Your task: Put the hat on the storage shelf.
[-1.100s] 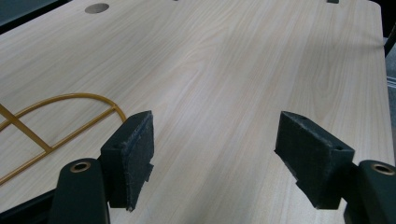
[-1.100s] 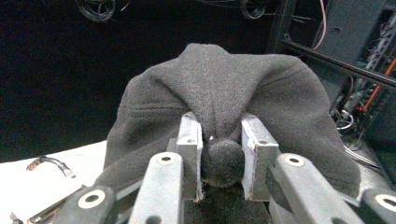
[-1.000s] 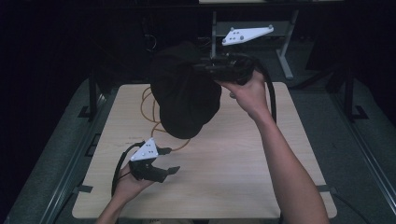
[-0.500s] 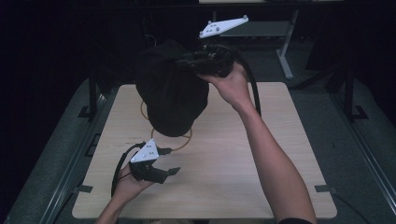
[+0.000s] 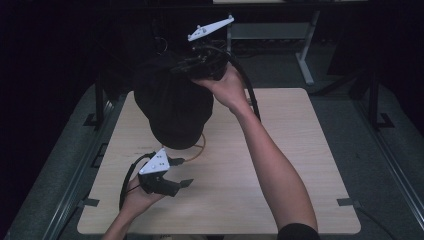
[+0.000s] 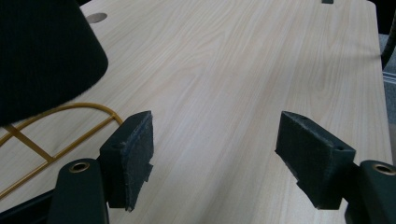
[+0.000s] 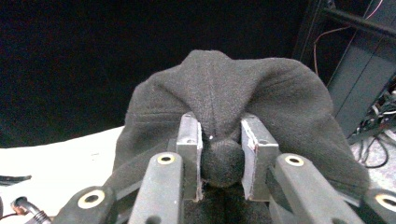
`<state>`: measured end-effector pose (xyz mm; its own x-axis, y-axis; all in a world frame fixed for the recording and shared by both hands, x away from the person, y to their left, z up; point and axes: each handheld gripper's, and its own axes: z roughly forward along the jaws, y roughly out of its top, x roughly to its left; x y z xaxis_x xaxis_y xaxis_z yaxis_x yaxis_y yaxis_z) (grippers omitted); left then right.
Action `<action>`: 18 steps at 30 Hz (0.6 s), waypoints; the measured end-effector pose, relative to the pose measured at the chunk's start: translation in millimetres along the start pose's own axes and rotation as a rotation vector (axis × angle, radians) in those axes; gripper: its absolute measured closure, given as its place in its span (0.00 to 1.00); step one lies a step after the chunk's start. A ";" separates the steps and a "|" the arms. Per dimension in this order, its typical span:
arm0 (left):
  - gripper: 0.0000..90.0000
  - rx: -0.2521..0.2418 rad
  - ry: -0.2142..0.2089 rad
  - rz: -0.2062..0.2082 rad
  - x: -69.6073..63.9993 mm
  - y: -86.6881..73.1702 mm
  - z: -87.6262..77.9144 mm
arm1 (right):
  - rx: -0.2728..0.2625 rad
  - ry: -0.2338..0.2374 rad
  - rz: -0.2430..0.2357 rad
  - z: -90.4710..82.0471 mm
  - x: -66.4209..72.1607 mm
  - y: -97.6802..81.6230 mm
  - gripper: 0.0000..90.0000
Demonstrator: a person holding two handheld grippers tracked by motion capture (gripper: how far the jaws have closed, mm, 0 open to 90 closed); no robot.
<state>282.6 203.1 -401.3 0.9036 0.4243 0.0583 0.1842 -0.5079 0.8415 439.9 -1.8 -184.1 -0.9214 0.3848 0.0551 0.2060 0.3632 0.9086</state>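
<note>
A light wooden table (image 5: 300, 165) bears a yellow wire frame (image 6: 56, 135); a grey desk (image 5: 280, 30) stands behind.

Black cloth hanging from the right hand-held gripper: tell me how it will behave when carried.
The black cloth is probably floppy: it sags in a loose bag below the right hand-held gripper. It looks soft and fleecy, bunched into a fold between the pads, so it likely won't slip. Likely to sway, brushing the gold wire frame.

The right claw (image 5: 192, 64) sits high at twelve o'clock, its jaws clamped tight, the bare forearm stretching up from five o'clock with the wrist bent. The left claw (image 5: 181, 172) rests low at seven o'clock, jaws spread wide, pointing toward three o'clock, cupped in the hand.
</note>
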 end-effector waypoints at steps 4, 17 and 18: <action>0.30 -0.002 -0.008 -0.004 -1.0 0.6 0.6 | 0.014 0.021 0.034 12.7 -5.6 -0.8 0.80; 0.30 0.000 -0.014 0.003 -0.7 1.0 1.7 | 0.093 0.008 0.075 51.3 -12.5 -5.9 0.80; 0.30 -0.001 -0.015 0.002 -0.9 1.2 1.6 | 0.095 0.010 0.077 52.7 -12.9 -6.4 0.80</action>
<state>282.7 200.9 -401.1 0.9097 0.4119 0.0518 0.1820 -0.5078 0.8421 467.8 35.7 -212.4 -0.9048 0.4064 0.1272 0.3058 0.4122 0.8583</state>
